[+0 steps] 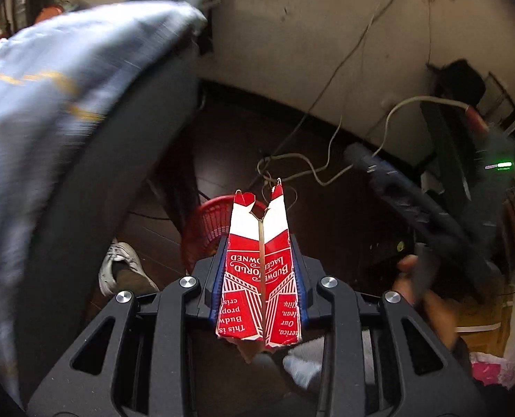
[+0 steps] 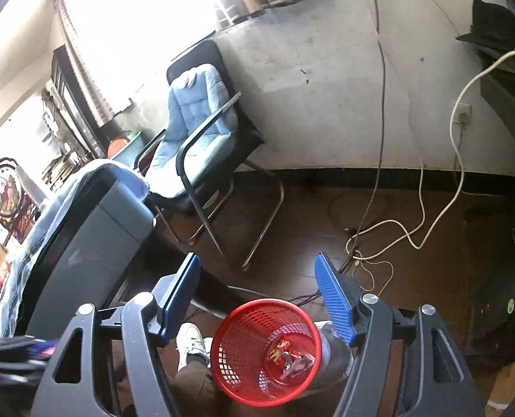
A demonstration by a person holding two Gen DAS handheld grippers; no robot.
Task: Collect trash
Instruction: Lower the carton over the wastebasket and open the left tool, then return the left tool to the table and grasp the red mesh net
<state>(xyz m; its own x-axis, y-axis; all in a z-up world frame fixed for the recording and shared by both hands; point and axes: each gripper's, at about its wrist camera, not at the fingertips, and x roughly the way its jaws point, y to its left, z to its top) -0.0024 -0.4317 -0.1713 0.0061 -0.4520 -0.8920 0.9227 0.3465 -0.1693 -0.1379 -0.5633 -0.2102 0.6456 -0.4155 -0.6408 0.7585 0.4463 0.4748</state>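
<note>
Only in the left wrist view do we see the piece of trash: a flattened red-and-white beer carton, folded down its middle and pinched between the blue pads of the left gripper, whose jaws are closed on it. Its long axis runs straight out along the fingers, the torn white end pointing away from us and hanging over the near rim of the red basket on the dark floor. To the right of the basket, a blurred hand holds the other tool.

The right wrist view alone looks down into the red basket, where a crumpled red wrapper already lies at the bottom. The right gripper hangs above the basket with its jaws spread wide and nothing between them. A white shoe stands just left of the basket.
</note>
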